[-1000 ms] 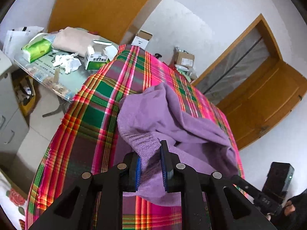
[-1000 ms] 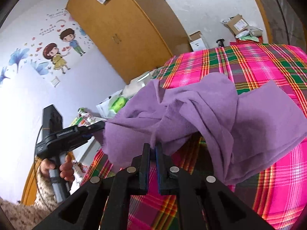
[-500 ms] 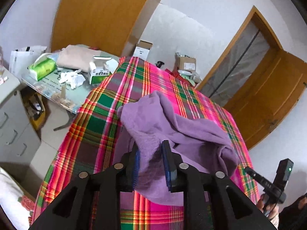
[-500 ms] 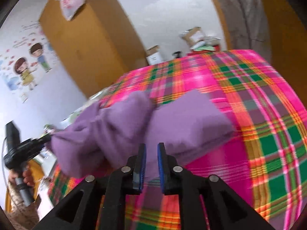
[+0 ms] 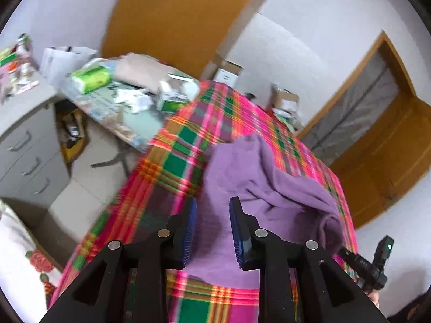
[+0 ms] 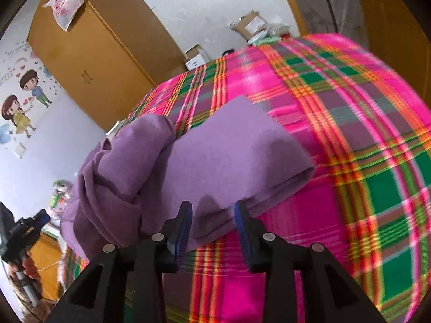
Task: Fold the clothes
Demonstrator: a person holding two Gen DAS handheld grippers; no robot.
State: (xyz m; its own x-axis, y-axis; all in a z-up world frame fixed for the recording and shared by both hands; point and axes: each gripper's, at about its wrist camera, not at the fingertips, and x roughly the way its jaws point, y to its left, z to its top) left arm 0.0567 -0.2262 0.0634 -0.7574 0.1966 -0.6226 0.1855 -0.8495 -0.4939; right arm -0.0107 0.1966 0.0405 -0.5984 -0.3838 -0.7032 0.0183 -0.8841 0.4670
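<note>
A purple garment (image 5: pixel 269 188) lies on a table under a pink and green plaid cloth (image 5: pixel 188 140). In the right wrist view the garment (image 6: pixel 229 148) shows a flat folded part on the right and a bunched heap on the left. My left gripper (image 5: pixel 212 202) hangs over the garment's near edge, open, with the fabric lying below the gap. My right gripper (image 6: pixel 212 204) is open just short of the folded part's near edge, holding nothing. Each gripper shows in the other view: the left one (image 6: pixel 29 228) beside the heap, the right one (image 5: pixel 363 262) at the garment's right end.
A cluttered side table (image 5: pixel 129 123) with a green tissue pack (image 5: pixel 91 78) stands left of the plaid table, next to grey drawers (image 5: pixel 27 148). A wooden wardrobe (image 6: pixel 94 40), cardboard boxes (image 6: pixel 250 24) and a door (image 5: pixel 390 148) line the walls. A hand (image 6: pixel 27 266) holds the left gripper's handle.
The garment was held up between both grippers and now lies on the table. The right gripper's jaws have widened and let go. Both grippers have drawn back a little.
</note>
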